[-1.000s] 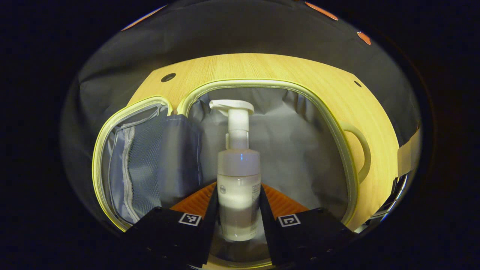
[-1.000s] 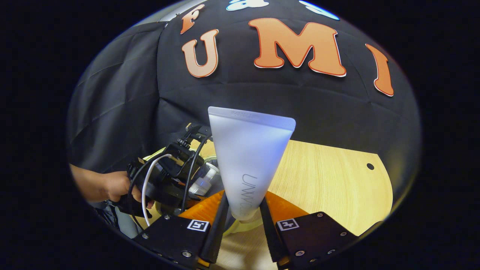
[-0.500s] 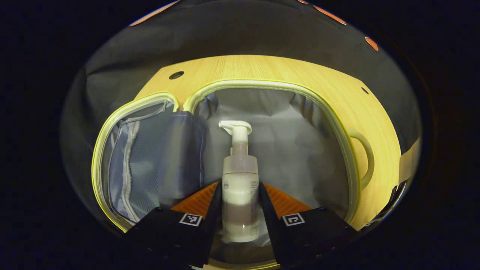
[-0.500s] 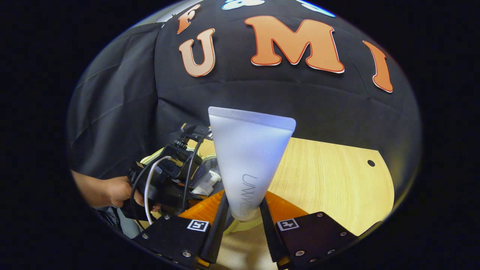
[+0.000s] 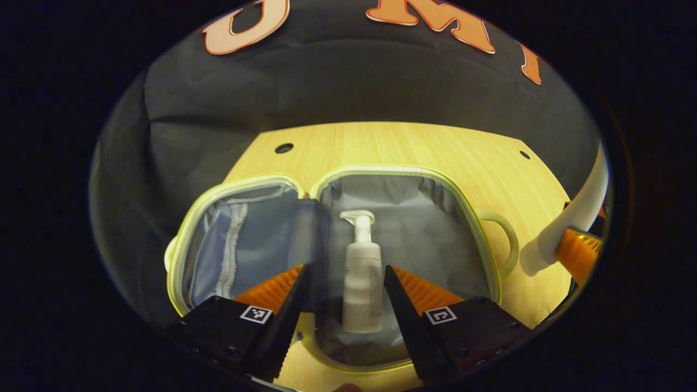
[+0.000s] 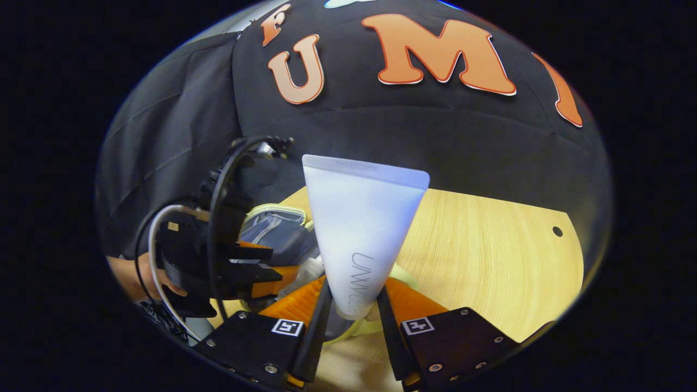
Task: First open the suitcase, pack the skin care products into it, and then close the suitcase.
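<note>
Below, pump bottle [image 5: 362,283] lies apart between left claw [image 5: 342,291] fingers.

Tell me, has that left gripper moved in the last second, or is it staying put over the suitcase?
Yes. The left gripper has let go of the pump bottle and pulled back up from the suitcase, whose rim now looks smaller and more table shows.

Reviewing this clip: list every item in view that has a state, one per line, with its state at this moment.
suitcase: open flat on the table, both halves showing their lining.
pump bottle: lying in the right half, released, free of the fingers.
left tongs: open, above the suitcase.
tube: held upright, crimped end up.
right tongs: shut on the tube's lower end.
mesh pocket: zip looks shut.
</note>
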Demonstrator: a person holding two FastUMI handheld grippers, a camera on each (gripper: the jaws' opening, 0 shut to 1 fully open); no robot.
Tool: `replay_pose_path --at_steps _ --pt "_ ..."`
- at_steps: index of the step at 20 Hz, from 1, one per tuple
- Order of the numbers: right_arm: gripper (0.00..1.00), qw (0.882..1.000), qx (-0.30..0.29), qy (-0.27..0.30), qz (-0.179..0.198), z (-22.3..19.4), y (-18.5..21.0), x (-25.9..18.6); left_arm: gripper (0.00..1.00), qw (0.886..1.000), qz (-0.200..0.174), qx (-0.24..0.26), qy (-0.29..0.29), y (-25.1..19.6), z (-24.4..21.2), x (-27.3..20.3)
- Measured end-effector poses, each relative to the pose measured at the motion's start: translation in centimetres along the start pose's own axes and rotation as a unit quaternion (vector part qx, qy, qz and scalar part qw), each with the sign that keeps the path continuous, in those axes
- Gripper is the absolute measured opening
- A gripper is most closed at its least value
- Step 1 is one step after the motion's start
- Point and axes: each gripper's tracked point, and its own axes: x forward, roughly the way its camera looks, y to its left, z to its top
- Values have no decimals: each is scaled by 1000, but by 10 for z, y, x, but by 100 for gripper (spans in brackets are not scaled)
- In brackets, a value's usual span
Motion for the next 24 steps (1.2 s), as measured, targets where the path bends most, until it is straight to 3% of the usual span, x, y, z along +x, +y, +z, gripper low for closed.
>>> replay_pose_path --at_steps 5,10,16,24 --pt "52 1000 11 27 10 -8 3 17 89 995 50 -29 -87 51 27 -41" --pt "52 997 36 70 19 -34 11 40 89 985 103 -49 -132 109 36 -81" --pt "52 989 71 132 17 -65 28 66 92 972 155 -100 -147 173 20 -95" --pt "52 971 126 205 -14 -94 31 95 92 956 213 -148 -137 267 -7 -107"
